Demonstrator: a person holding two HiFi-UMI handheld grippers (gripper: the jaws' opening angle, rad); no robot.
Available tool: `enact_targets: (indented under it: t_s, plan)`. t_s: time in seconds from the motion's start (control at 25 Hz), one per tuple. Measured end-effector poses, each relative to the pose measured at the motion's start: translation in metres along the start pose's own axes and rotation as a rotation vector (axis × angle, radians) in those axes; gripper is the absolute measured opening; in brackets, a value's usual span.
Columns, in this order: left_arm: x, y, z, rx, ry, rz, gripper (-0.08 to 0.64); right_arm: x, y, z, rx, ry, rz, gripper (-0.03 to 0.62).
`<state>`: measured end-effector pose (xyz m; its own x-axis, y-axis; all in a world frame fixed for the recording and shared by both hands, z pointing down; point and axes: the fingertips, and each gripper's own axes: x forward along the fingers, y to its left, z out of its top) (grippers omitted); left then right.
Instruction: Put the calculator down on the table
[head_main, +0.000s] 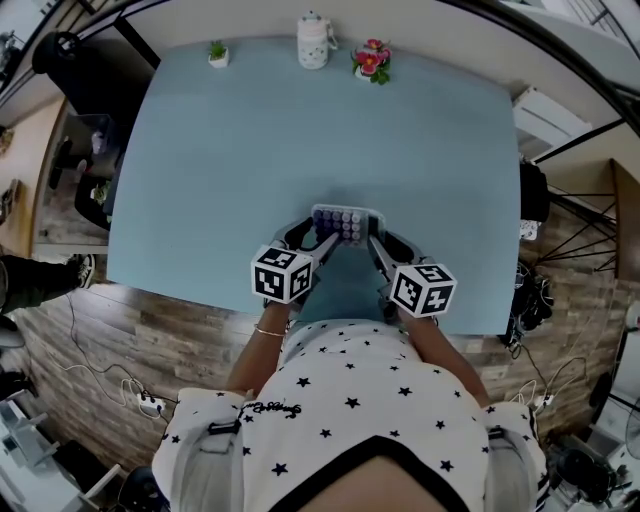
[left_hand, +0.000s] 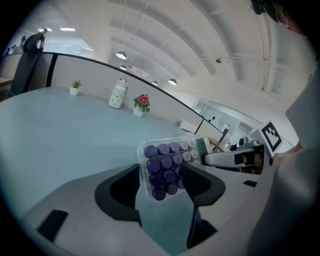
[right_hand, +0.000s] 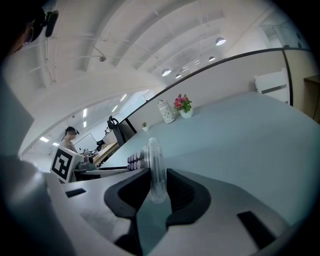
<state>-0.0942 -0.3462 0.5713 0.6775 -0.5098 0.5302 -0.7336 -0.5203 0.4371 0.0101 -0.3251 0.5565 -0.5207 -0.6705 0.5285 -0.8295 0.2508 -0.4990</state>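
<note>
Head view: calculator (head_main: 347, 223) spans between left claw (head_main: 314, 238) and right claw (head_main: 377, 243), clamped.

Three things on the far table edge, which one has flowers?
The right pot: red-pink blooms. The middle one is a white jar; the left pot has only greenery.

Pale blue table (head_main: 200, 150), wood-plank floor (head_main: 150, 340), black chair (head_main: 60, 50), round ceiling lights (left_hand: 120, 55)

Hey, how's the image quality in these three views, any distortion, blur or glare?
Head view: fisheye bows the edges of the pale blue table; even light, no glare. Left gripper view: dark round vignette, clear-cased calculator with purple keys reasonably sharp. Right gripper view: same vignette, calculator edge-on and slightly soft.
</note>
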Motion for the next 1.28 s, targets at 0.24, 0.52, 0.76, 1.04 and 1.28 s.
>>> enact_targets:
  t_s: [0.24,0.52,0.76,1.04,1.28]
  plan:
    - [0.008,0.005,-0.002,-0.004,0.023,0.004,0.268,0.007,-0.007,-0.002,0.020,0.023,0.000,0.098]
    - [0.013,0.010,-0.007,-0.007,0.057,0.017,0.268,0.014,-0.012,-0.009,0.047,0.049,0.003,0.098]
    - [0.018,0.011,-0.011,-0.003,0.082,0.028,0.268,0.017,-0.018,-0.014,0.053,0.070,0.004,0.098]
    - [0.021,0.012,-0.014,0.002,0.092,0.039,0.268,0.020,-0.022,-0.018,0.037,0.089,-0.004,0.098]
    - [0.025,0.013,-0.015,0.006,0.097,0.047,0.268,0.024,-0.026,-0.021,0.026,0.106,-0.021,0.101]
